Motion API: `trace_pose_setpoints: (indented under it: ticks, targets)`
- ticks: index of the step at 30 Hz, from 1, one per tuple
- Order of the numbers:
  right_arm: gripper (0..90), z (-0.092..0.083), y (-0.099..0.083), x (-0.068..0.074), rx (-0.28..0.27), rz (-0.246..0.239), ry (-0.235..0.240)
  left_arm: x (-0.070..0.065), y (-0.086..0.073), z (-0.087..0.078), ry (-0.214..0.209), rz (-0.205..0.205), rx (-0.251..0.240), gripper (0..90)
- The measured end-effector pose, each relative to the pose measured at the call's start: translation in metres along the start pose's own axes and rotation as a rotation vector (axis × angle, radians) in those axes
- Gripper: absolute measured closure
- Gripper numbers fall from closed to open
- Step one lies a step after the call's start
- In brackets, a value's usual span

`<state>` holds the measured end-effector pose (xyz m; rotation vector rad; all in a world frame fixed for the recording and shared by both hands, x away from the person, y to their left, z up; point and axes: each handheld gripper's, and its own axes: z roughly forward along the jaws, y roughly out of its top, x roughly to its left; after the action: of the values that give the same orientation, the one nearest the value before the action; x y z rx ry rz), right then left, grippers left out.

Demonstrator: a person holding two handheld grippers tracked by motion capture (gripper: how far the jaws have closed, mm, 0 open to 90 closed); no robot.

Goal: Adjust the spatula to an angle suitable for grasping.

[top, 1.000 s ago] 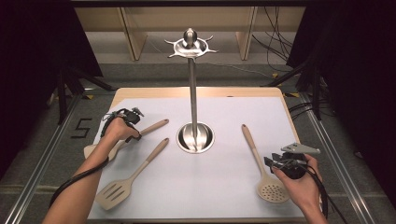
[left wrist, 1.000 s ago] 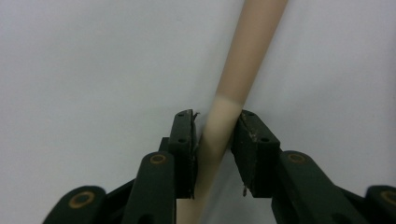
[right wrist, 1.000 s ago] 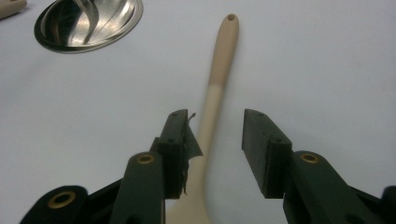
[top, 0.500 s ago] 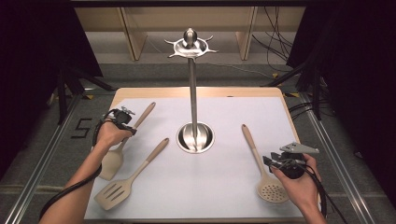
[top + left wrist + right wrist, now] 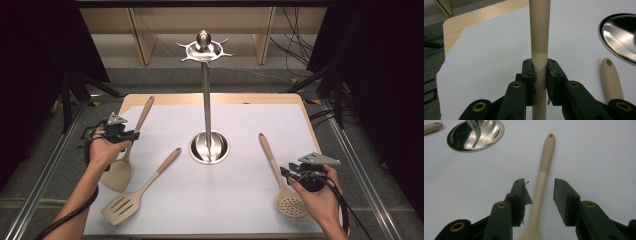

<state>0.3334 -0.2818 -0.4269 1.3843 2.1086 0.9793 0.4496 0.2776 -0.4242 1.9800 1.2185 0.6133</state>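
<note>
My left gripper (image 5: 539, 82) is clenched on the spoon (image 5: 121, 165) handle left of the stand (image 5: 208, 100) — I'd lift level; right gripper (image 5: 539, 202) gapes around the skimmer (image 5: 544, 167) — unclenched.

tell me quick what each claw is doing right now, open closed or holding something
Left claw: closed on the spoon's handle.
Right claw: open, jaws either side of the skimmer's handle, not gripping.

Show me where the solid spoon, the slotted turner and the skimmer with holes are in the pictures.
solid spoon (image 5: 118, 173), high view, on its bowl.
slotted turner (image 5: 121, 206), high view, on its slotted blade.
skimmer (image 5: 291, 205), high view, on its perforated head.
</note>
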Motion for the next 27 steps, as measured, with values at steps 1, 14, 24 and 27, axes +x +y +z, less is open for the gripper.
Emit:
trace_pose_setpoints:
  ticks: [1, 14, 24, 27]
  targets:
    - [62.1, 0.0, 0.0, 0.003, 0.009, 0.036, 0.01, 0.001, -0.001, -0.005, 0.003, 0.034, 0.011, 77.2]
    - [62.1, -0.001, 0.001, 0.004, -0.004, 0.021, 0.004, -0.01, -0.012, -0.043, -0.067, -0.008, -0.223, 77.3]
    - [62.1, -0.002, 0.002, 0.004, -0.007, 0.02, 0.013, -0.017, -0.011, -0.059, -0.115, -0.047, -0.335, 77.3]
    - [62.1, -0.002, 0.002, 0.003, -0.03, 0.007, 0.003, -0.019, -0.01, -0.061, -0.143, -0.055, -0.355, 77.3]
